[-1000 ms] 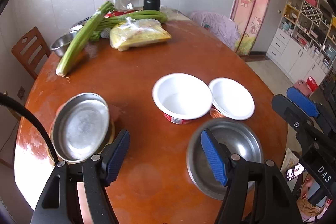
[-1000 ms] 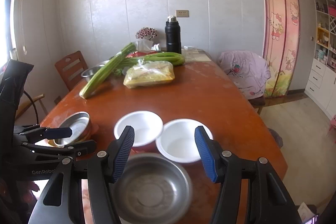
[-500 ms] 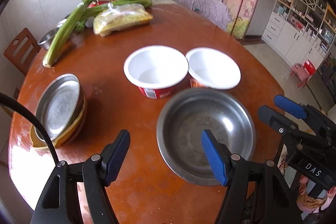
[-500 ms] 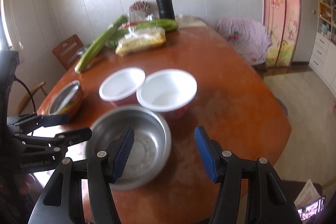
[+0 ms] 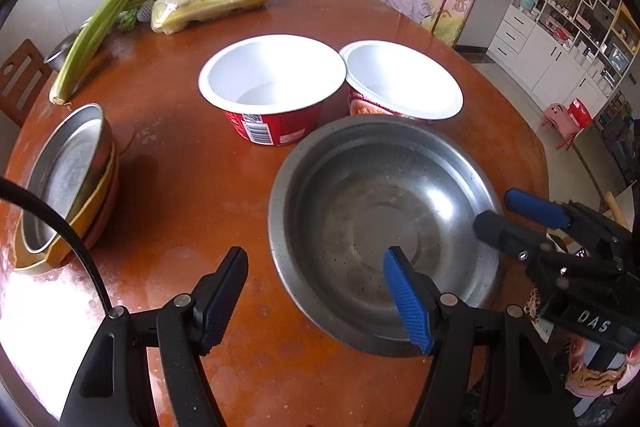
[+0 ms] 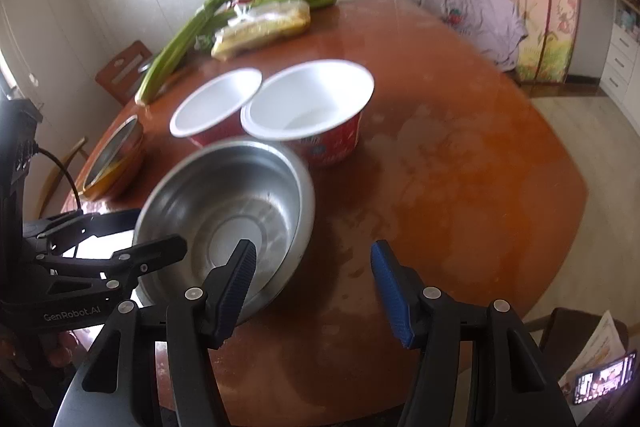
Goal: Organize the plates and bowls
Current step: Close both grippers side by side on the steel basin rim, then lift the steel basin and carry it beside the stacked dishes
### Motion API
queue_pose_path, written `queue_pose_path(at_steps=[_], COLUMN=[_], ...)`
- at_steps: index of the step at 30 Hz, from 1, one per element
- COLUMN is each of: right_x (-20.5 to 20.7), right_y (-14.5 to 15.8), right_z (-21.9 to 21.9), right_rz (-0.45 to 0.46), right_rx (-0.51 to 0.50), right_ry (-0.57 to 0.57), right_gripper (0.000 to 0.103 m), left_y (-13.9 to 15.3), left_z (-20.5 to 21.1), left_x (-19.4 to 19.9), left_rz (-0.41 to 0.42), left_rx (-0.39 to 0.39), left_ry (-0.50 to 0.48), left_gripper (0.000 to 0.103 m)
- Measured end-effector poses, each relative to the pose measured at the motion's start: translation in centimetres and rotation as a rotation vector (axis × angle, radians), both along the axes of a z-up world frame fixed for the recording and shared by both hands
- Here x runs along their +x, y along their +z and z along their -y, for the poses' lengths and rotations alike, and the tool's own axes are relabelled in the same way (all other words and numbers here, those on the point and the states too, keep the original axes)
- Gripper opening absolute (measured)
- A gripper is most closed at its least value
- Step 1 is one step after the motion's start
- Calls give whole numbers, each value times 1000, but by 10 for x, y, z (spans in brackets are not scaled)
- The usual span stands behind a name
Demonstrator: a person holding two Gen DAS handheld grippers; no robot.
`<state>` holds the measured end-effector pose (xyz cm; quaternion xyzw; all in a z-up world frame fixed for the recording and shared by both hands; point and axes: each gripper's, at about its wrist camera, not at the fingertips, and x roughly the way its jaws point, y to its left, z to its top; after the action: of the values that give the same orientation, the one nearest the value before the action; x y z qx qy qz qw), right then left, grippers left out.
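Left wrist view: my left claw (image 5: pixel 316 301) is spread wide, holding nothing, low over the surface (image 5: pixel 192 187); its right finger hangs above the near rim of the steel bowl (image 5: pixel 380 227). Two white-lined red paper bowls (image 5: pixel 272 87) sit touching just behind it. Stacked plates (image 5: pixel 64 179) rest near the left edge. Right wrist view: my right claw (image 6: pixel 314 287) is parted and empty too, left finger over the steel bowl's rim. Celery (image 6: pixel 180 43) lies far back.
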<state>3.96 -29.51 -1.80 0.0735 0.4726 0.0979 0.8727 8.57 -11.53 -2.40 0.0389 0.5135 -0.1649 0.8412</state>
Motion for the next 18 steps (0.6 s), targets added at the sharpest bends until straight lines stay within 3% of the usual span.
queue_pose_path(at_steps=[6, 14, 18], right_x=[12, 19, 20], right_y=[-15, -16, -14], right_z=[-8, -15, -19], right_rz=[-54, -51, -37], right_rx=[8, 13, -9], right_ry=[8, 39, 45], right_gripper=[61, 36, 29], left_y=[-12, -18, -18], left_z=[0, 1, 4], left_x=[9, 17, 17], left_rz=[-17, -35, -27], left_rx=[1, -15, -15], left_ry=[-2, -3, -15], left_gripper=[70, 69, 61])
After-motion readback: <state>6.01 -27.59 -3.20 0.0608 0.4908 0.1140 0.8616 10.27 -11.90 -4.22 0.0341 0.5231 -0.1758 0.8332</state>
